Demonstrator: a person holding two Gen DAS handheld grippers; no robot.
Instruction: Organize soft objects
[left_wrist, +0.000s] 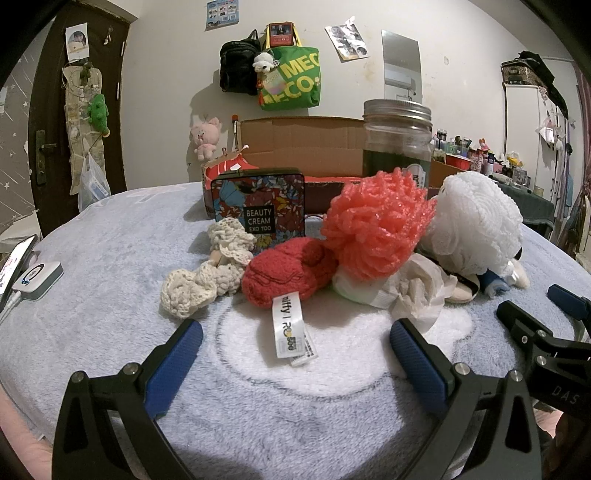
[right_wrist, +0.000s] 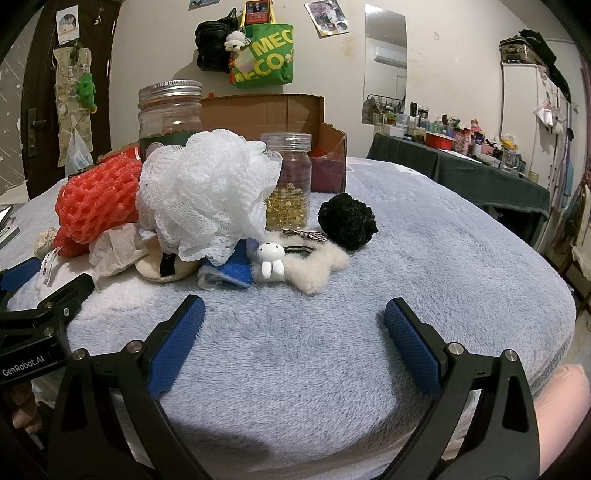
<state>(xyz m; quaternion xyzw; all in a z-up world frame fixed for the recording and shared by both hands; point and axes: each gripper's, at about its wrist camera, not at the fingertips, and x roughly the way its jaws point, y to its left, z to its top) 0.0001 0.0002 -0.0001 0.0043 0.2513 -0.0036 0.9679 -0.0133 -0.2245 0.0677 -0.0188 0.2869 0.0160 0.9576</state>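
Observation:
A pile of soft things lies on the blue fleece blanket (left_wrist: 110, 266). In the left wrist view: a cream crochet piece (left_wrist: 199, 284), a red plush item (left_wrist: 284, 277) with a white tag, a coral foam net (left_wrist: 376, 225), a white mesh pouf (left_wrist: 476, 221) and crumpled tissue (left_wrist: 417, 291). In the right wrist view: the white pouf (right_wrist: 207, 192), the coral net (right_wrist: 99, 199), a black pouf (right_wrist: 347, 221), a white bunny figure (right_wrist: 271, 262) on cream fluff, a blue sponge (right_wrist: 232, 273). My left gripper (left_wrist: 295, 354) is open and empty just short of the red plush. My right gripper (right_wrist: 293, 328) is open and empty.
An open cardboard box (left_wrist: 306, 147) stands behind the pile, with a large glass jar (left_wrist: 397, 140), a floral tin (left_wrist: 258, 210) and a capsule jar (right_wrist: 288, 177). A phone and charger (left_wrist: 33, 277) lie at the left. A cluttered table (right_wrist: 461, 158) stands at the right.

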